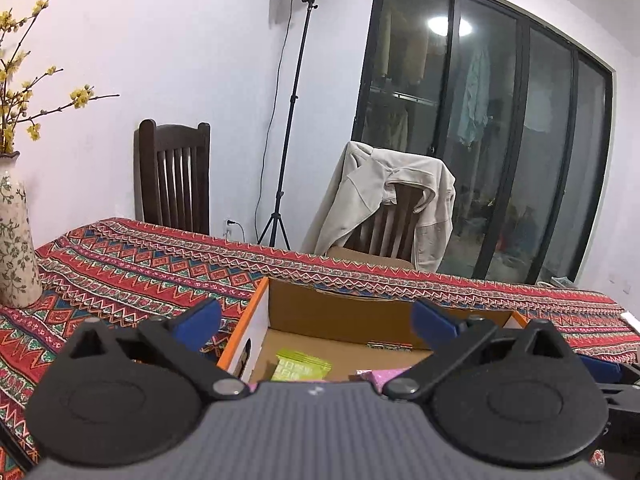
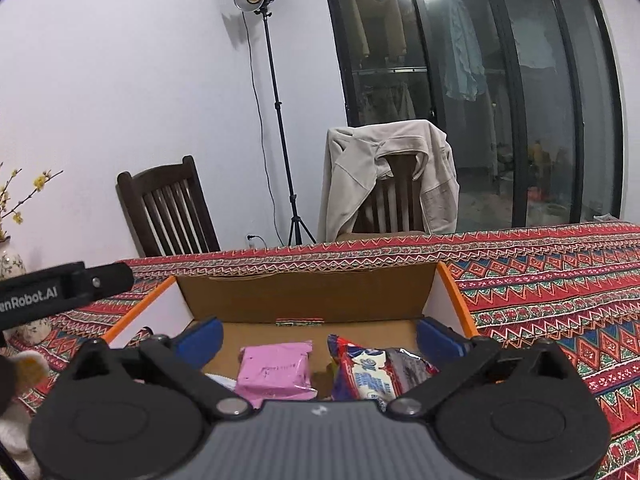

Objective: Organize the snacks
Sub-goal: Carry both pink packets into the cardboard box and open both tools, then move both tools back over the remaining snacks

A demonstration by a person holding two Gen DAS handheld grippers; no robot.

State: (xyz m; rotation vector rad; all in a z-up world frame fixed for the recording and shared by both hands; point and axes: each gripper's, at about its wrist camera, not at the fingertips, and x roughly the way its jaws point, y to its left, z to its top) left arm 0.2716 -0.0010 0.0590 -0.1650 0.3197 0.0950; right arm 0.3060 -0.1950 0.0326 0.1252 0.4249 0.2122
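Blue-tipped and spread wide with nothing held, the right gripper (image 2: 318,338) and left gripper (image 1: 316,322) hang above the box (image 2: 304,294) on the desk (image 2: 560,280). Inside lie a pink pack (image 2: 276,372), a white-blue pack (image 2: 366,376) and a green pack (image 1: 302,366). Go down slowly and pinch one pack by its middle.
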